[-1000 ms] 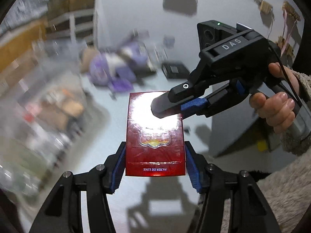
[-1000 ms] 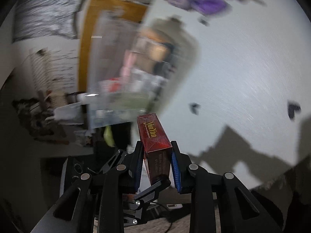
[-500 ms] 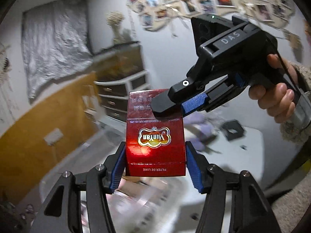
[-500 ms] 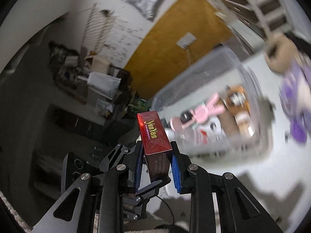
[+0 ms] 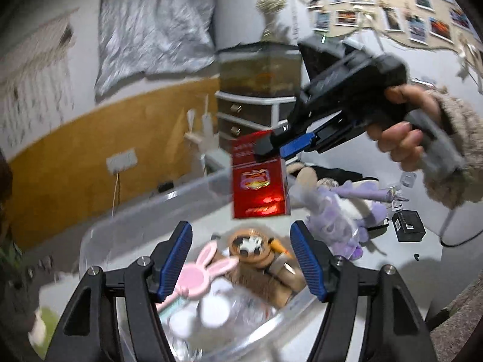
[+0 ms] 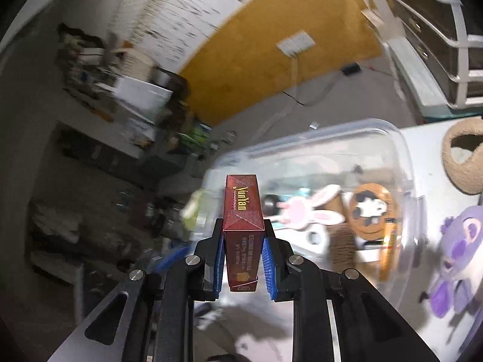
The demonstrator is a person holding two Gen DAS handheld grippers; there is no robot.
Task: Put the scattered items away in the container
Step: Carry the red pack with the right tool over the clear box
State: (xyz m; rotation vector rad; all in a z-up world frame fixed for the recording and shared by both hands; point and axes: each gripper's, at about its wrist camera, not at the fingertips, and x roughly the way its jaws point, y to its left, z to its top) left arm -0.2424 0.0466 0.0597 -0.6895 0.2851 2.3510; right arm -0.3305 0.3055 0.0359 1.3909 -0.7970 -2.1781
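Centre of the left wrist frame, the red cigarette pack (image 5: 259, 178) hangs over the clear container (image 5: 126, 220), clamped by the right gripper (image 6: 243, 256), jaws tightening on its narrow sides. Below, the left gripper (image 5: 241, 259) spreads empty, freeing the pack. Glossy box, gold lettering.

Glossy red cardboard cigarette pack (image 6: 243, 229); clear smooth plastic container (image 6: 392, 138); fuzzy purple plush toy (image 5: 347, 211); ribbed blue rubbery pads (image 5: 305, 259); smooth white bench (image 5: 401, 259).
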